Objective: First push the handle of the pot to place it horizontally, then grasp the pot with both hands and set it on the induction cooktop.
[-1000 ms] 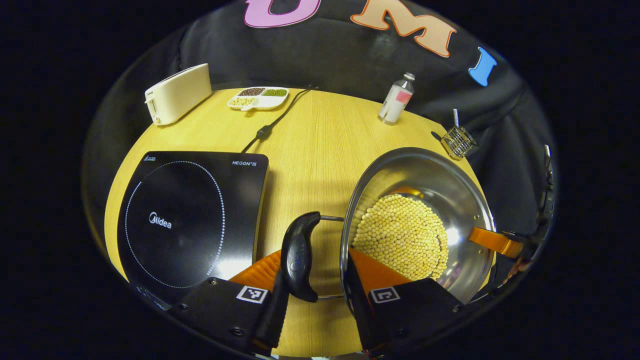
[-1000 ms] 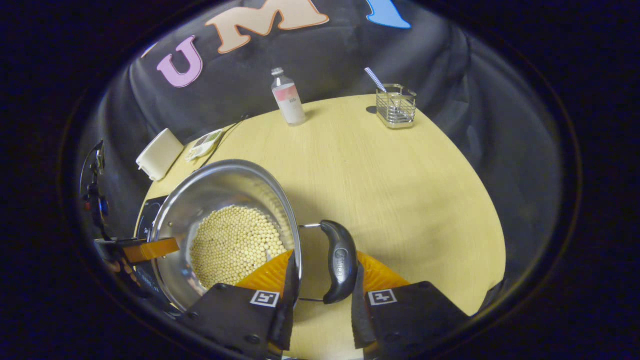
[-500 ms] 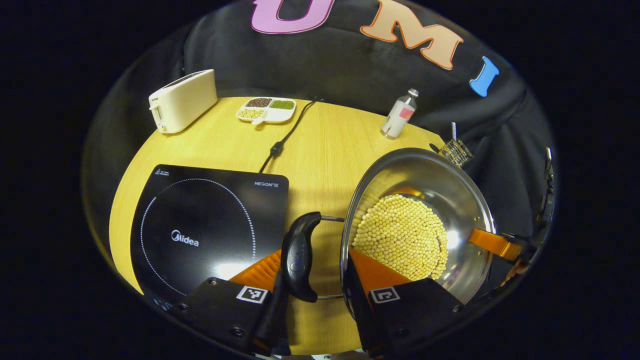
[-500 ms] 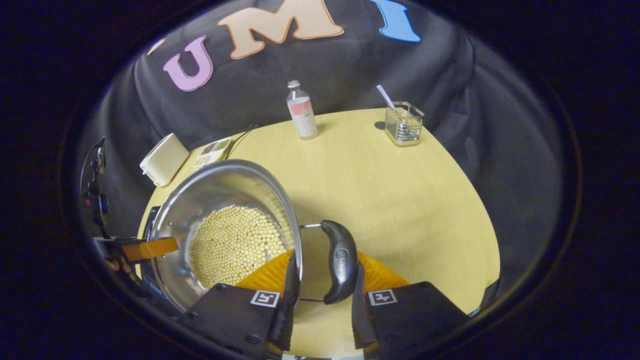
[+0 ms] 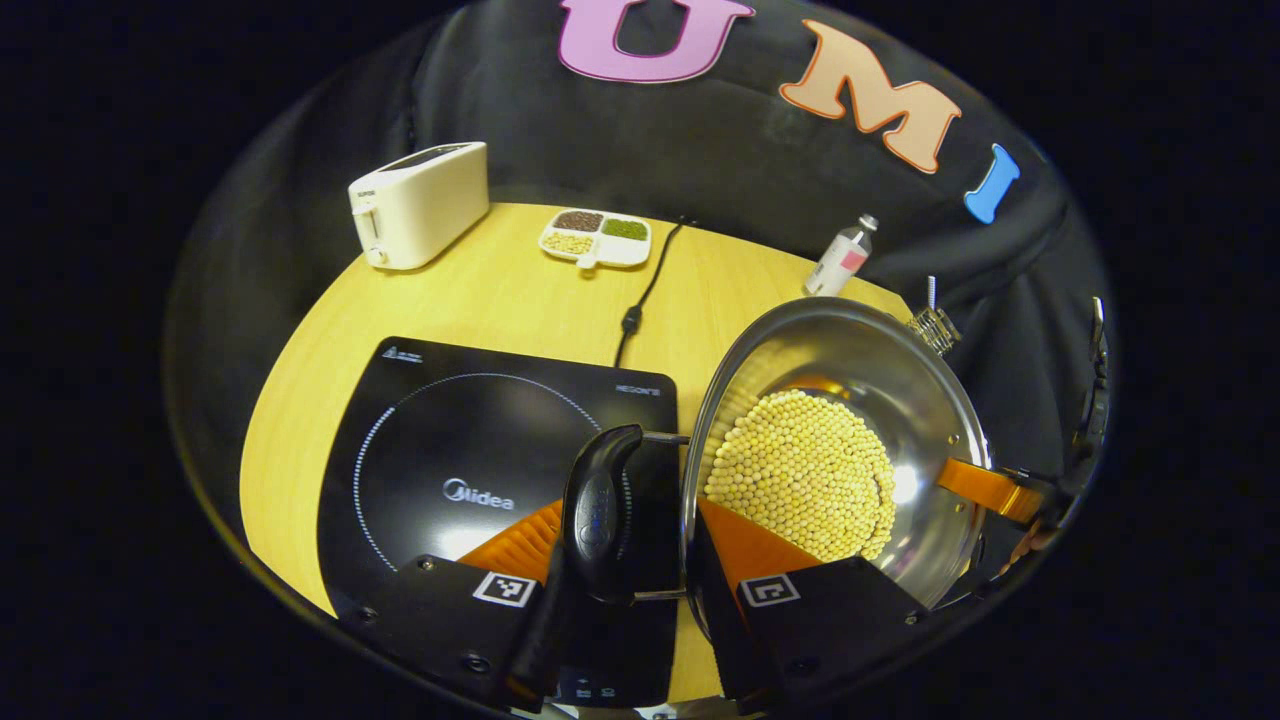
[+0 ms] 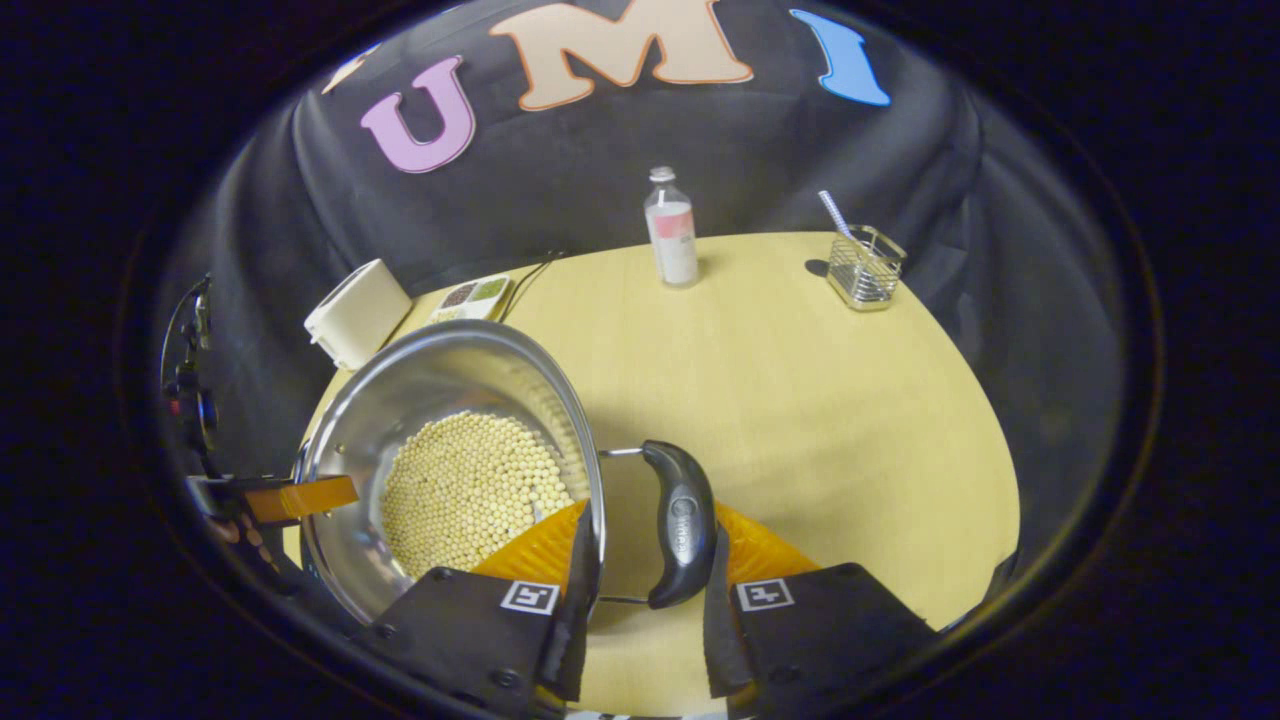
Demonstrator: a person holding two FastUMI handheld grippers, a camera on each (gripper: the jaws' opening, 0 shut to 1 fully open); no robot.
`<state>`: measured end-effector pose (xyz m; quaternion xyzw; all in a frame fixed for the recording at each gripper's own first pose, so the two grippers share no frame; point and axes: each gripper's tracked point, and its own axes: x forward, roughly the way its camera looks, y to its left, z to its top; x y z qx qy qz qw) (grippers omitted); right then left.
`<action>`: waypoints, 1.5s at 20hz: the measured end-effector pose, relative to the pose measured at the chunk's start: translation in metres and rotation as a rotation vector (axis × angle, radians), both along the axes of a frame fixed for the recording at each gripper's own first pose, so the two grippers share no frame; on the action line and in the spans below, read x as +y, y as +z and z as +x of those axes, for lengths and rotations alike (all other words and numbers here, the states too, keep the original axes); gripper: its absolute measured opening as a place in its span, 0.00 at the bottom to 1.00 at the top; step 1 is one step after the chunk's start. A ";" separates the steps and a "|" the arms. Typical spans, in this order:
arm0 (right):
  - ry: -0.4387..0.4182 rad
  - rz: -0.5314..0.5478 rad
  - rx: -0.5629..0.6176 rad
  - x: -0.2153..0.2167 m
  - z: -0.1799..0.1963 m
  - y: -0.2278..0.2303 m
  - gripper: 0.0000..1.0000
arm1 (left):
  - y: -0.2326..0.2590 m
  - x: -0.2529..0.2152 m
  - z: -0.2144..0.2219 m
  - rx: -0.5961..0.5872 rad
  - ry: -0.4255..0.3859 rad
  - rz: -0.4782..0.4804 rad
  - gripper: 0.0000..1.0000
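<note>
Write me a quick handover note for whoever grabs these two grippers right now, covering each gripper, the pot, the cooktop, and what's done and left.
Left gripper: shut on the pot's left handle, which lies horizontal.
Right gripper: shut on the right handle, also horizontal.
Pot: steel, holding pale beans, gripped from both sides. Its left handle is above the induction cooktop; the pot body looks to be beside the ring, not over it.
Done: handles levelled, two-handed grasp made.
Left: bring the pot over the ring, set it down, open both grippers.
</note>
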<state>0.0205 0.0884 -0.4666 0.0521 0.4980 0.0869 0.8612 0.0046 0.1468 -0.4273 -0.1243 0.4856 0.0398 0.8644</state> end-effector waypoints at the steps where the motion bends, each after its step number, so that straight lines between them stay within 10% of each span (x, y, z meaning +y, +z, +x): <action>1: 0.006 0.001 -0.001 0.009 -0.001 0.001 0.51 | 0.001 0.008 -0.002 -0.002 0.008 0.001 0.58; 30: 0.005 0.003 0.099 0.191 -0.054 -0.021 0.44 | -0.011 0.183 -0.049 0.079 0.046 0.038 0.60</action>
